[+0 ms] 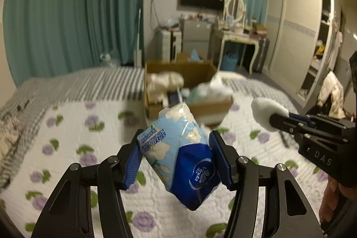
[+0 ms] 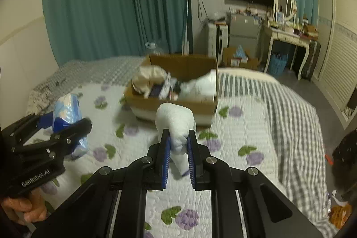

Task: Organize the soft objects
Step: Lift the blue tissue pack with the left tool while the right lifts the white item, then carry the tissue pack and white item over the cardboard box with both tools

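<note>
Left tongs (image 1: 176,162) pinching blue-and-white plastic tissue pack (image 1: 178,157); right tongs (image 2: 178,157) pinching white fluffy cloth bundle (image 2: 175,124). Both held above floral quilted bed (image 1: 73,139), near side of open brown cardboard box (image 2: 174,104).

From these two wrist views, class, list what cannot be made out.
- Cardboard box contents: blurred in both views; near wall hides the bottom.
- White soft object in right gripper: identity unclear, partly behind the jaws.
- Tissue pack in left gripper: small print unreadable, left wrist view.
</note>
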`<move>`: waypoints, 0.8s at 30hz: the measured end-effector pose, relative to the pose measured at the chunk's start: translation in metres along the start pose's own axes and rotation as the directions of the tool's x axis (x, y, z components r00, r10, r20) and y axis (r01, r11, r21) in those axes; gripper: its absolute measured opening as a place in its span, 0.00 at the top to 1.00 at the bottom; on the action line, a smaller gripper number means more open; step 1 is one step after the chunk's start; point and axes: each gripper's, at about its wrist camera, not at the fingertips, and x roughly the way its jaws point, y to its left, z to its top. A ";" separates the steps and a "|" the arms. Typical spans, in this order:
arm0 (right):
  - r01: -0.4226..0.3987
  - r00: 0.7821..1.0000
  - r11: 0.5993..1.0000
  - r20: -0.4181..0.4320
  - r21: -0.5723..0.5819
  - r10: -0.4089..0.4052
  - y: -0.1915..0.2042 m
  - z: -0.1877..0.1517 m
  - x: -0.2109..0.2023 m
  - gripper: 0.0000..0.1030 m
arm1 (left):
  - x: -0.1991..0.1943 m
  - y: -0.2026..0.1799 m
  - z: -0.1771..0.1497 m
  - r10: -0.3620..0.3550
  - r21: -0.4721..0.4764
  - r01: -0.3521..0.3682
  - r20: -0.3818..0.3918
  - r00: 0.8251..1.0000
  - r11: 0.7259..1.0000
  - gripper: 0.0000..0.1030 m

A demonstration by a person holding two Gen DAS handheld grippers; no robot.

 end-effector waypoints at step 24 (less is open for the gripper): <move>0.022 0.935 0.997 0.354 -0.076 0.007 0.007 0.130 -0.080 0.86 | -0.030 0.004 0.135 0.000 0.009 -0.003 0.314 0.949 1.000 0.44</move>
